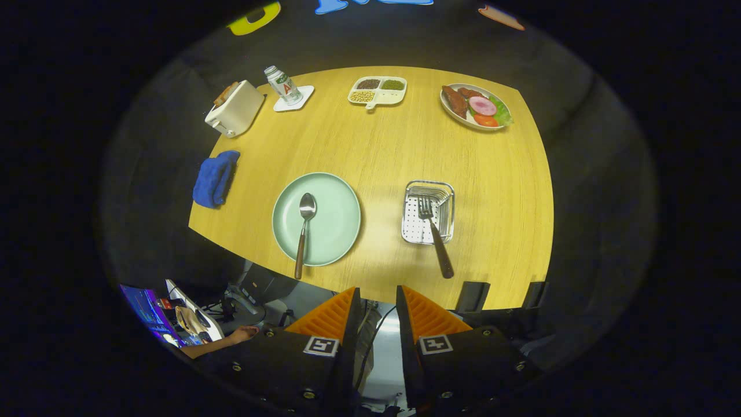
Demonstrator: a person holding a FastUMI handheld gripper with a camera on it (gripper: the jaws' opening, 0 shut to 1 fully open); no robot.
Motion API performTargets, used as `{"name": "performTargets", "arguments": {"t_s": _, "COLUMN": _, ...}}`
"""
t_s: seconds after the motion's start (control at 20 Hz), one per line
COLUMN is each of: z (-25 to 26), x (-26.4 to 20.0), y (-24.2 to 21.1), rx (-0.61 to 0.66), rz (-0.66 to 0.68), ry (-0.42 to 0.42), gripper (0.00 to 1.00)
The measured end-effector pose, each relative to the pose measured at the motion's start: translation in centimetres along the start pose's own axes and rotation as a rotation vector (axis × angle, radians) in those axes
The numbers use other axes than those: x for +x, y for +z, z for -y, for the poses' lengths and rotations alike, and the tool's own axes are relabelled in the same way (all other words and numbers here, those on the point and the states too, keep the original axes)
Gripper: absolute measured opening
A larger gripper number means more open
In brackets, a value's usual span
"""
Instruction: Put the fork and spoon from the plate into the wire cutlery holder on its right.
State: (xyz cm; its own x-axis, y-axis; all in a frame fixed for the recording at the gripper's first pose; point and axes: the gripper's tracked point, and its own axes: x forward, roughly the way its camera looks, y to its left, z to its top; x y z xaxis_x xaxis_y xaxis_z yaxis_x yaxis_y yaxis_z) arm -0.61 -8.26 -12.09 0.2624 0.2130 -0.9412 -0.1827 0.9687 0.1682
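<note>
One spoon [303,231] is lying on the plate [336,231], well beyond the slightly parted, empty jaws; the fork [434,234] is resting in the holder [428,220].

A large red letter "A" stood on the label of the small bottle [282,84] on its white coaster [294,98]; the smaller print was illegible. The gripper's [377,301] fingers bore square black-and-white markers, no words.

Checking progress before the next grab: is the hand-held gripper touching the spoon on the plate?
Apart. In the gripper view the hand-held gripper hangs open off the table's near edge, with bare wood between its fingers and the spoon lying on the green plate.
</note>
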Motion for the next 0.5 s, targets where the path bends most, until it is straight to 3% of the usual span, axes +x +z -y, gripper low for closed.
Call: {"name": "performTargets", "arguments": {"t_s": 0.5, "z": -8.7, "x": 4.4, "y": -2.5, "rx": -0.075, "rz": -0.066, "ry": 0.115, "gripper": 0.36}}
